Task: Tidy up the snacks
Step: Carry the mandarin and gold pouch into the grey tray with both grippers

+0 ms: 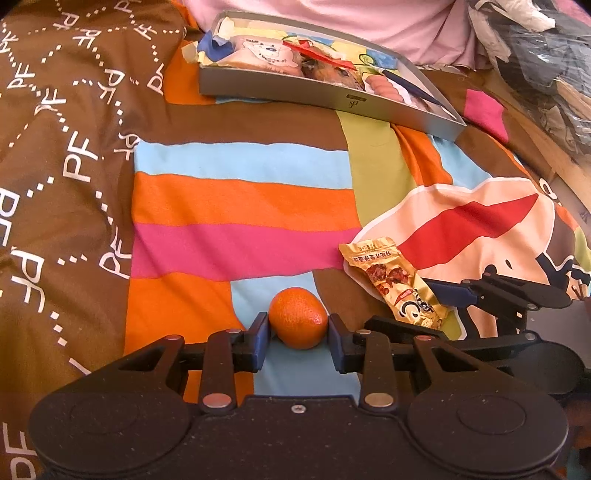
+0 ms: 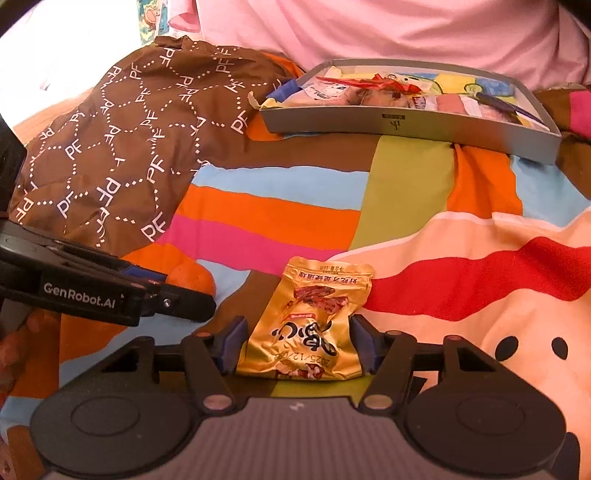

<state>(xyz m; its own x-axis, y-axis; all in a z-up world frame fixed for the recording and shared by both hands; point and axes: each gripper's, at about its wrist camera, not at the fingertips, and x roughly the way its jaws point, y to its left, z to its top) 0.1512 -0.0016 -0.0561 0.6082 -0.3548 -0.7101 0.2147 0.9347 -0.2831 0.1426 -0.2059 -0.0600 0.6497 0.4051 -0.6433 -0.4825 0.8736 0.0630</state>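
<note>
An orange mandarin (image 1: 298, 318) lies on the striped bedspread, and my left gripper (image 1: 297, 330) is shut on it, one blue pad against each side. A crumpled gold snack packet (image 2: 312, 317) sits between the blue pads of my right gripper (image 2: 299, 341), which is shut on its lower half. The left wrist view shows the same packet (image 1: 397, 282) to the right of the mandarin, with the right gripper's fingers (image 1: 458, 295) at its near end. In the right wrist view the left gripper's fingers (image 2: 147, 275) hold the mandarin (image 2: 195, 282) at the left.
A shallow grey box (image 1: 332, 96) (image 2: 406, 127) holding several snack packets lies at the far side of the bed. A brown patterned duvet (image 1: 55, 147) is bunched up on the left. A pink pillow (image 2: 369, 33) lies behind the box, and dark bags (image 1: 535, 55) are piled at the far right.
</note>
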